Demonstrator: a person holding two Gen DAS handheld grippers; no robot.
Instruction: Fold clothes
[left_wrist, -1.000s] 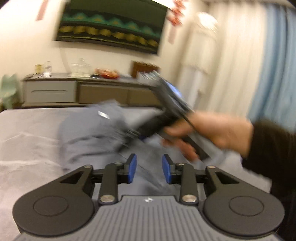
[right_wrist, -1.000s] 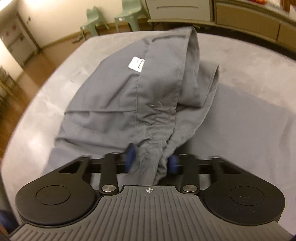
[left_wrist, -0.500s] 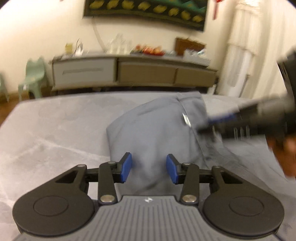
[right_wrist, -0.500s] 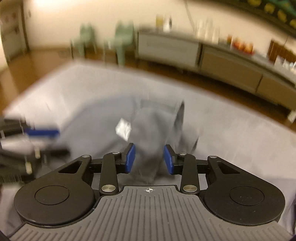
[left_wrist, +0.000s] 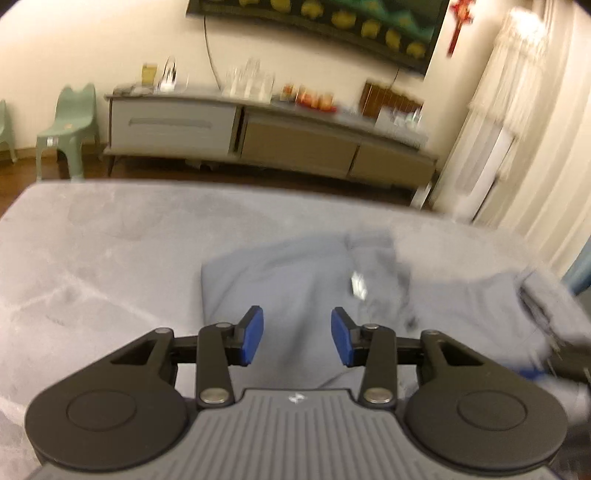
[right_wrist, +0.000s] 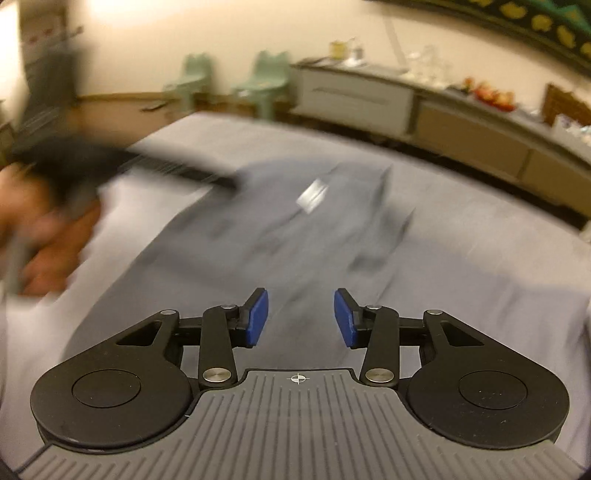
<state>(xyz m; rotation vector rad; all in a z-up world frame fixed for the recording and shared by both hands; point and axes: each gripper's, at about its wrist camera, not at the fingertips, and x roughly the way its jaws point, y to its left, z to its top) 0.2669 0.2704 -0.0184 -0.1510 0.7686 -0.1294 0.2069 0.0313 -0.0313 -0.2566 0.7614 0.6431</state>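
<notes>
Garment: a grey garment (left_wrist: 295, 280) lies partly folded and rumpled on the bed (left_wrist: 92, 251). From the left wrist camera it fills the middle and runs toward 3 o'clock; from the right wrist camera it spreads from the centre toward 8 o'clock (right_wrist: 258, 236).
Label: a small white tag (left_wrist: 359, 284) shows on the cloth, at about 1 o'clock of the left gripper's fingers.
Left gripper: the left gripper (left_wrist: 296, 340) hangs over the near part of the garment, tilted down; its blue fingers (left_wrist: 252, 339) stand part open with nothing between them.
Right gripper: the right gripper (right_wrist: 300, 317) is over the near edge of the garment; its fingers (right_wrist: 256, 317) are part open, have just been opening, and grip no cloth.
Other views: the left gripper appears as a dark blur at 10 o'clock in the right wrist camera, with the hand (right_wrist: 40, 236) that holds it at 9 o'clock. The right gripper is a blur at 4 o'clock in the left wrist camera.
Room: a long sideboard (left_wrist: 258, 129) stands by the far wall at 12 o'clock, green chairs (left_wrist: 68, 122) at 10 o'clock, pale curtains (left_wrist: 517, 129) at 2 o'clock.
</notes>
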